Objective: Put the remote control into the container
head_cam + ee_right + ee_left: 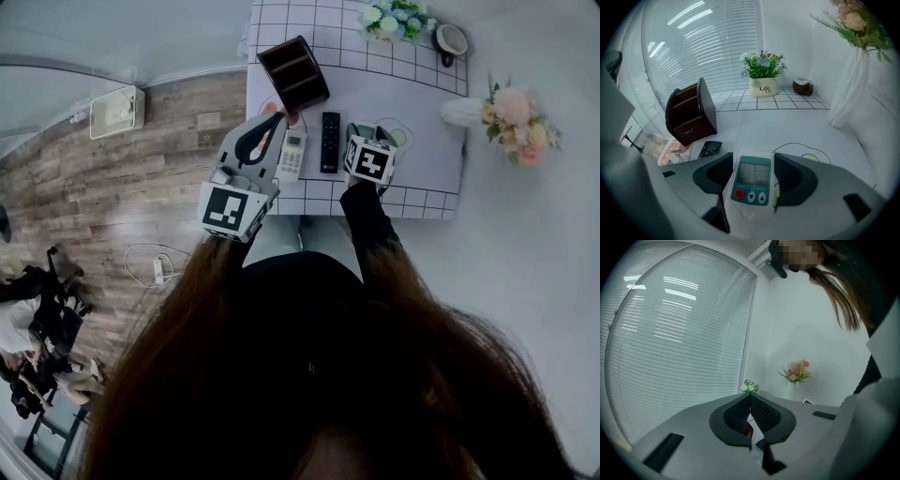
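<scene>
my right gripper (752, 176) sits open astride the remote (750, 187) by the table's (787, 126) near edge, ready to pinch it for the container (689, 115); left gripper (751, 413) parked closed, empty.

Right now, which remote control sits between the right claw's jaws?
The white remote with the red button, between the jaws of the open right claw. The black remote lies apart to its left, toward the brown container.

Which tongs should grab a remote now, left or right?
Right: the right tongs stand open around the white remote. The left tongs are shut, with no remote between them.
</scene>
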